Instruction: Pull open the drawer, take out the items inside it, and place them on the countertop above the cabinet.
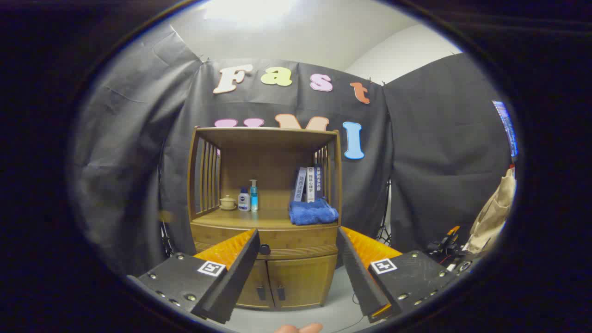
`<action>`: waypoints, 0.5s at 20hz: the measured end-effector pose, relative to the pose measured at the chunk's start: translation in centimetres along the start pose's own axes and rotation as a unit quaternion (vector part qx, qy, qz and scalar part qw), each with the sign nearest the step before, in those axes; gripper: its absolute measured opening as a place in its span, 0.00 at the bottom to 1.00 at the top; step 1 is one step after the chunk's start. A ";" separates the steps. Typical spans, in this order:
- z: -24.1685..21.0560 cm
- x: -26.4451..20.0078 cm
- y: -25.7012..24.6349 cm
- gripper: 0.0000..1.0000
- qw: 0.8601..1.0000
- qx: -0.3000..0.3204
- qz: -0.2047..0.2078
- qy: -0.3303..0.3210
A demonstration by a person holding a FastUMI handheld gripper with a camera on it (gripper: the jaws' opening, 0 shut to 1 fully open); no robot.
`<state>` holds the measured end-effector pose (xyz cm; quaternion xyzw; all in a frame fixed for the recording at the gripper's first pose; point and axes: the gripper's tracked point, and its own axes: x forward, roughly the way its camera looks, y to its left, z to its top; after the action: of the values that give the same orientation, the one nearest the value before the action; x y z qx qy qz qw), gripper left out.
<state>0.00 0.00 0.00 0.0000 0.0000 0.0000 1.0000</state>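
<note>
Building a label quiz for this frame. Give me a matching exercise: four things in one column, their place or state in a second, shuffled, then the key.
Column one:
1. blue towel
2. small lidded cup
3. drawer knob
4. fingers of the gripper

Column two:
A. on the closed drawer front, above the two cabinet doors
B. spread apart, holding nothing, short of the cabinet
C. heaped on the countertop in front of the standing books
D. on the countertop beside the slatted side, next to the two bottles

Pairs: 1-C, 2-D, 3-A, 4-B

Black gripper (298, 259) with orange ribbed jaws, silver screws, and square black-and-white markers on both sides.
</note>
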 end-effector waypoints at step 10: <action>-0.6 0.6 -0.5 0.98 1.000 0.009 0.000 0.009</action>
<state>0.57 -0.53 -0.65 0.0089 0.0088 -0.0001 0.9999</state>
